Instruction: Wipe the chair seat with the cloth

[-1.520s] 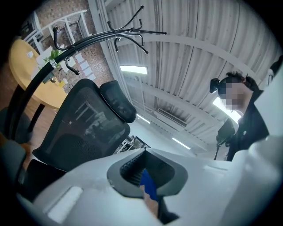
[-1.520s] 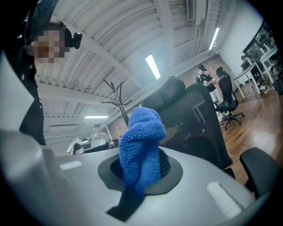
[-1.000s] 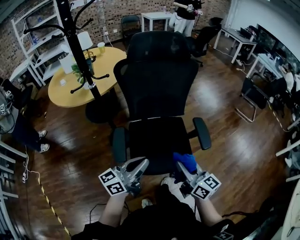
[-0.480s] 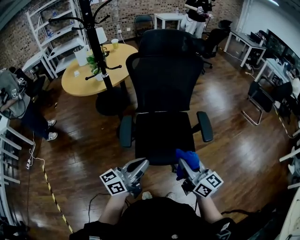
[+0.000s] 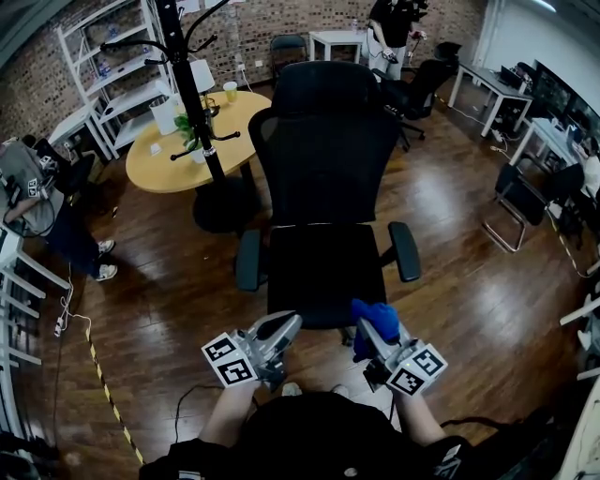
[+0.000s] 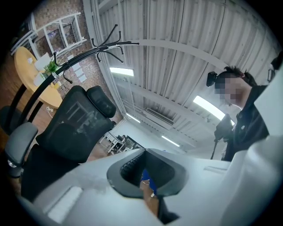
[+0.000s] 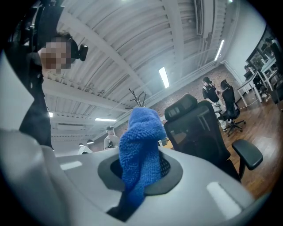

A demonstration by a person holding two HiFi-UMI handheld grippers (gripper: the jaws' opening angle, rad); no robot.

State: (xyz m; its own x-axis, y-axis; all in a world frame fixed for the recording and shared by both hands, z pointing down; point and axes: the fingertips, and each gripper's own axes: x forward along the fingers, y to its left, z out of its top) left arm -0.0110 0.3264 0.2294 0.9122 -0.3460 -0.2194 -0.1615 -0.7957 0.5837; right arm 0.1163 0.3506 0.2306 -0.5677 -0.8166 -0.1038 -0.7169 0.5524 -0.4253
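Note:
A black office chair stands before me, its seat [image 5: 326, 272] flat between two armrests and its mesh backrest [image 5: 328, 155] upright. My right gripper [image 5: 368, 325] is shut on a blue cloth [image 5: 375, 321], held just off the seat's front right corner. In the right gripper view the cloth [image 7: 140, 145] bunches up out of the right gripper [image 7: 142, 173], with the chair [image 7: 199, 132] beyond. My left gripper [image 5: 284, 326] hovers at the seat's front left edge, jaws together and holding nothing. The left gripper view has the left gripper [image 6: 146, 176] low and the chair [image 6: 73, 128] at left.
A round wooden table [image 5: 183, 150] and a black coat stand [image 5: 192, 94] are left of the chair. White shelves [image 5: 103, 75] line the brick wall. A person [image 5: 37, 202] sits at far left, another [image 5: 394, 23] stands behind. A cantilever chair [image 5: 514, 202] and desks stand at right.
The view has shifted and the chair now sits slightly farther from both grippers, which overlapped the seat's front edge a second ago. The cloth stays in the right gripper.

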